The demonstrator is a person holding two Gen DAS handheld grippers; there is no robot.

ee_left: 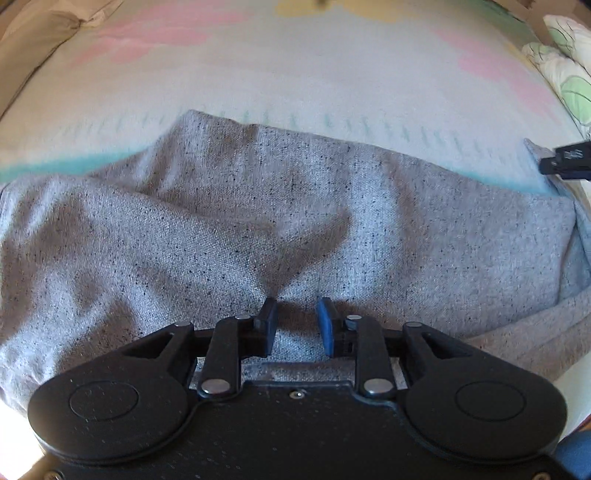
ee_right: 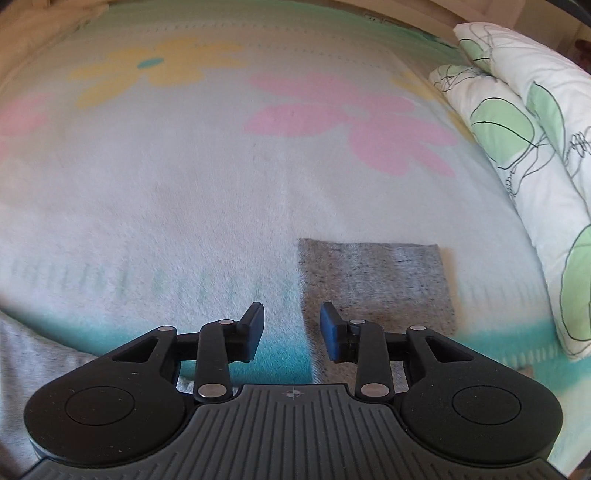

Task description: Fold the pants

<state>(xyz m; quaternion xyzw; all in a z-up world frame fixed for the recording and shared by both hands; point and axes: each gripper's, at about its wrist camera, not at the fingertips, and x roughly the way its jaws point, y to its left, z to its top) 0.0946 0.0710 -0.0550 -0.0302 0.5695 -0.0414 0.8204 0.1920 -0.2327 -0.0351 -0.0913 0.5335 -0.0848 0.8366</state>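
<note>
1. Pants, grey speckled knit fabric (ee_left: pixel 229 229), lie on the bed over a pale fleece blanket with pink and yellow flowers and a teal band (ee_right: pixel 184 184). One garment only.
2. Progress, as a judgement: cloth is doubled over itself on the right of the left wrist view, so at least one fold seems made. Surface is rumpled, with deep creases in the middle; fold is not tidy or finished.
3. One flat rectangular end of the pants (ee_right: pixel 373 280), probably a leg end, lies spread on the blanket, apart from the bulk.
4. Left gripper (ee_left: pixel 297 321): fingers part open just above the cloth, nothing between them.
5. Right gripper (ee_right: pixel 291 328): fingers part open over the left edge of the leg end, gripping nothing.
6. Count: two grippers; two white pillows with green leaf print (ee_right: pixel 517 122) stacked at the right edge; one beige pillow (ee_left: pixel 40 33) far left.
7. Left to do, likely: smooth, fold again.
</note>
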